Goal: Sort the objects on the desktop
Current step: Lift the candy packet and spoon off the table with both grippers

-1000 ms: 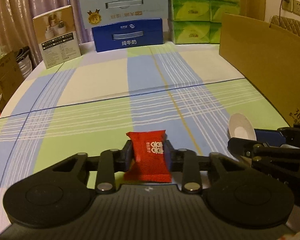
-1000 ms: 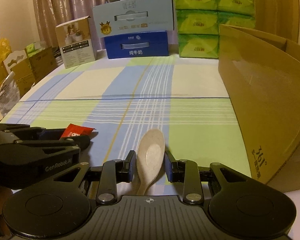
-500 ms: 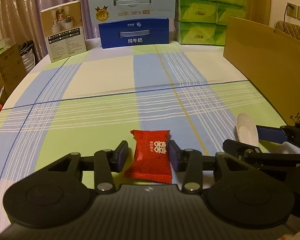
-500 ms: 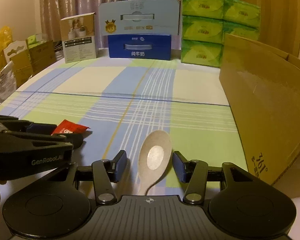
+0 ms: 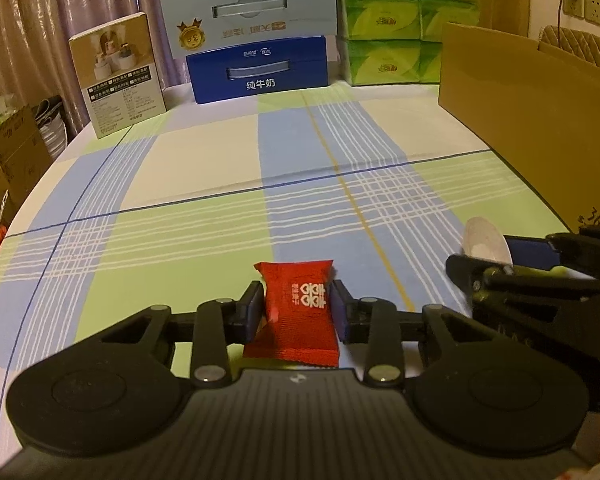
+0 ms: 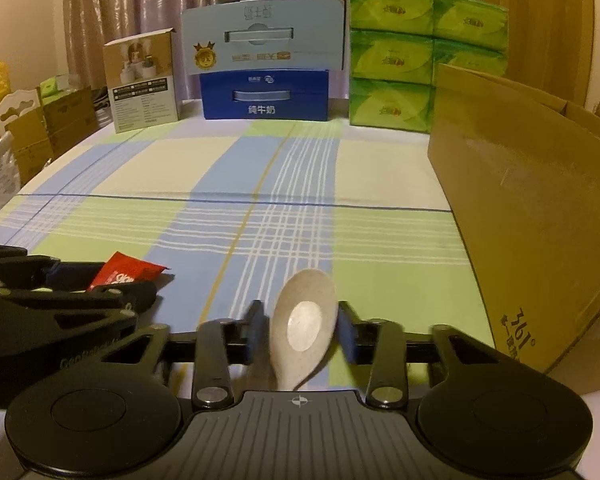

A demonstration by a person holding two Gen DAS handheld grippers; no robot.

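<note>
A red candy packet (image 5: pixel 300 320) with white characters lies on the checked tablecloth (image 5: pixel 204 184), and my left gripper (image 5: pixel 298 300) is shut on it, a pad pressed against each side. The right wrist view shows the same packet (image 6: pixel 124 276) poking out of the left gripper (image 6: pixel 60 300) at the lower left. A beige spoon (image 6: pixel 304 320) sits bowl forward and slightly tilted in my right gripper (image 6: pixel 302 330), whose pads are shut on the bowl. In the left wrist view the spoon (image 5: pixel 484 238) and right gripper (image 5: pixel 520 272) sit close on the right.
A tall open cardboard box (image 6: pixel 520 208) walls off the table's right side. At the far edge stand two stacked blue milk cartons (image 5: pixel 256 68), green tissue packs (image 5: pixel 392 20) and a small printed box (image 5: pixel 120 80). More cardboard boxes (image 6: pixel 32 132) lie beyond the left edge.
Both pairs of fingers stood wider apart half a second ago and have closed in again on the packet and the spoon. The spoon now sits more tilted.
</note>
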